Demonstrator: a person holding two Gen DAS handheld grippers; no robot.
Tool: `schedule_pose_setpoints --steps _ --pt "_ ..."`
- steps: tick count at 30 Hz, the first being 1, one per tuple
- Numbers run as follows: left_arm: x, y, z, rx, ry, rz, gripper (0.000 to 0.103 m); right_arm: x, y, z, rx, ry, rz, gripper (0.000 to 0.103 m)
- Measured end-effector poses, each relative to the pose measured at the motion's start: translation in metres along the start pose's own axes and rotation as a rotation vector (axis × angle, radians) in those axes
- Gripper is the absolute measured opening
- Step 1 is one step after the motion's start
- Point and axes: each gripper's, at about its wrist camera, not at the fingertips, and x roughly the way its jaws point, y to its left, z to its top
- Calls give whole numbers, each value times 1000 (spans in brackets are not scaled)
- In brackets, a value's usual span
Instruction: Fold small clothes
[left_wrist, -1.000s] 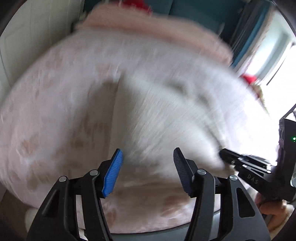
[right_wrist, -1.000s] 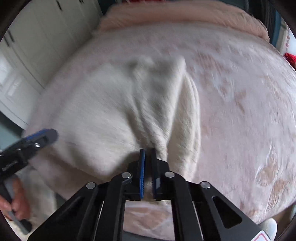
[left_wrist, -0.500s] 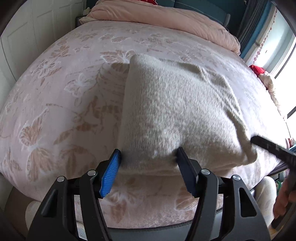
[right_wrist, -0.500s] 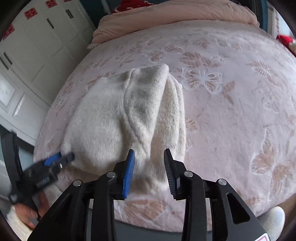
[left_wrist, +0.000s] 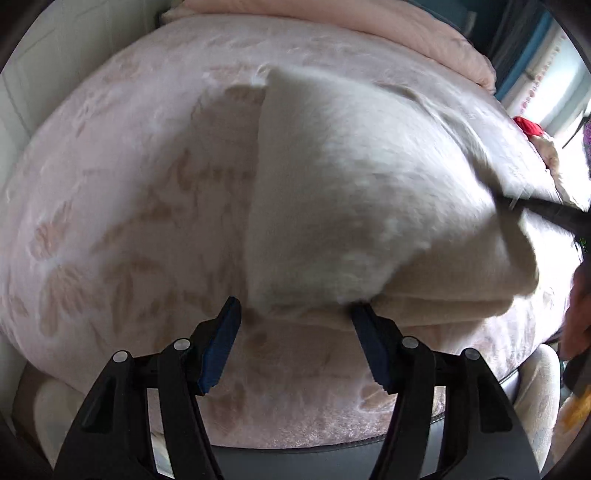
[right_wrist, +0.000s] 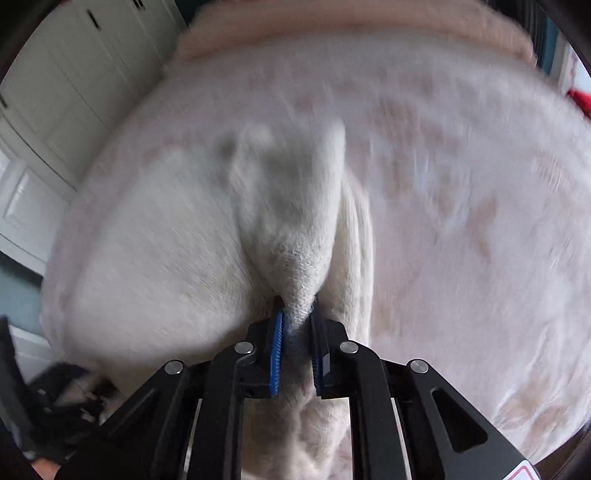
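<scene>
Pink bed cover (left_wrist: 122, 206) with a faint butterfly print fills both views; white cupboard doors (right_wrist: 62, 92) stand off to one side, a rolled pink quilt (left_wrist: 369, 22) lies along the far edge. Both views blurred.

Left gripper (left_wrist: 295, 321): jaws stand apart, nothing pinched. Its pads straddle the near edge of the cream sweater (left_wrist: 351, 184); whether the right pad touches the knit I cannot tell.

Right gripper (right_wrist: 297, 325): jaws closing, with a bunched tuft of the sweater (right_wrist: 295, 221) between the blue pads, which press on it. Cloth rises to a ridge from that pinch.

Sweater lies folded on the bed, at the near side of the cover, just beyond both grippers. In the left wrist view it reads as a rough rectangle, long axis running from the near edge away toward the quilt, one straight folded edge on its left. Near right corner is lifted, where a dark finger of the right gripper (left_wrist: 546, 210) enters from the side. A hand (left_wrist: 576, 314) shows at that frame edge.
</scene>
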Motion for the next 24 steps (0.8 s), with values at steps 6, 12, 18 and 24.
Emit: schedule_pose_setpoints --steps 6,12,18,24 --pt "-59 -1 -2 24 -167 -37 59 -79 3 -21 53 -174 71 16" --pt "-71 -13 26 67 -210 14 60 -47 19 -51 -33 -24 64 7" --pt "-13 5 12 50 -101 86 63 -28 3 -73 -7 15 79 0" --pt "-52 -8 2 83 -163 82 61 -80 22 -71 -36 -94 -28 7"
